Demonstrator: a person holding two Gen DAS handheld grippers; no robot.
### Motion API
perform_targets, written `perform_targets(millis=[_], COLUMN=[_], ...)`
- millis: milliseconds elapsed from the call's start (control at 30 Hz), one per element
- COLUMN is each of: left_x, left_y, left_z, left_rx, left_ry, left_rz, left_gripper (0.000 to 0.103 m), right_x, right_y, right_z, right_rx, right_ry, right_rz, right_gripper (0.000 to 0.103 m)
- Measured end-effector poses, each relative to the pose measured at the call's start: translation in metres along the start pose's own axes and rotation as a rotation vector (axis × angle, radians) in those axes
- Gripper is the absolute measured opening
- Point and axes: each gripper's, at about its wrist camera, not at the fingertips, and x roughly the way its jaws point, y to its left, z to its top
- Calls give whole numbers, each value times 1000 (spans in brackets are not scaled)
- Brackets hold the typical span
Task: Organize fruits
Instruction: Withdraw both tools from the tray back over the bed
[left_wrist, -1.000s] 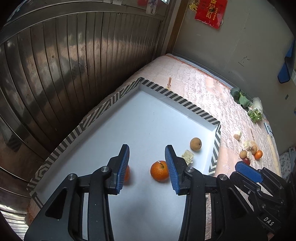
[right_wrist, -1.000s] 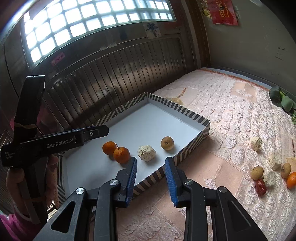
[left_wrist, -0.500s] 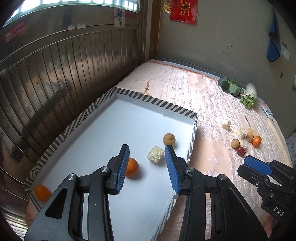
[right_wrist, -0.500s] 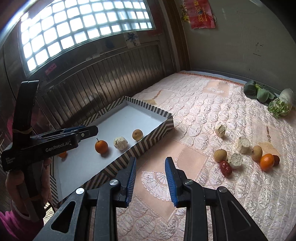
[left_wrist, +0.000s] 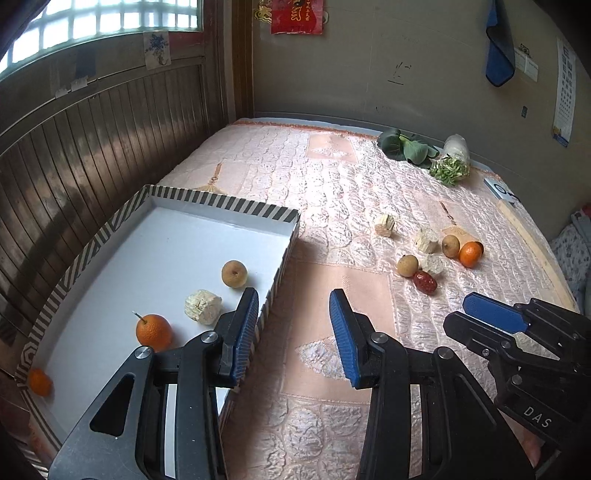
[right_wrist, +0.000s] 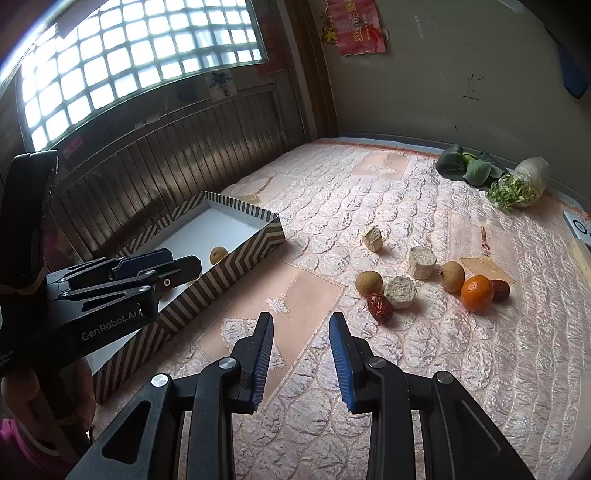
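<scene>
Lying loose on the bed's quilted cover (right_wrist: 461, 369), an orange (right_wrist: 477, 293), longans, red dates and pale chunks cluster well apart from the striped tray (left_wrist: 236, 205) holding two oranges. Both tools, left tool (left_wrist: 291, 332) and right tool (right_wrist: 301, 356), hover part-open, empty.

A shallow cardboard tray (left_wrist: 236, 205) has a plain white floor and black-and-cream chevron-striped walls. Inside lie two bright orange tangerines (left_wrist: 153, 331), a tan-brown round fruit (left_wrist: 234, 273) and a pale cream chunk (left_wrist: 203, 306). The quilted bed cover (right_wrist: 369, 192) is salmon pink with a scalloped, shiny stitch pattern. On it sit another orange tangerine (right_wrist: 477, 293), dark red dates (right_wrist: 379, 307) and deep green leaves (right_wrist: 469, 168). Both black tongs (left_wrist: 291, 332) carry ribbed blue pads.
</scene>
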Motion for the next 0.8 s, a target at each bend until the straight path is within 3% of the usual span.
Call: perform_targets(millis=[400,800], left_x=[25,65], left_y=[-36,-62], left_z=[0,27], left_rx=[35,-22], left_ry=[70,192], left_rz=[-122,-239], left_gripper=[40,40], right_x=[-14,-11], right_y=[-49,-66], right_z=[-15,-19], right_rx=[65,105], right_ry=[4,22], right_rz=[-95,-78], right_gripper=[30,30])
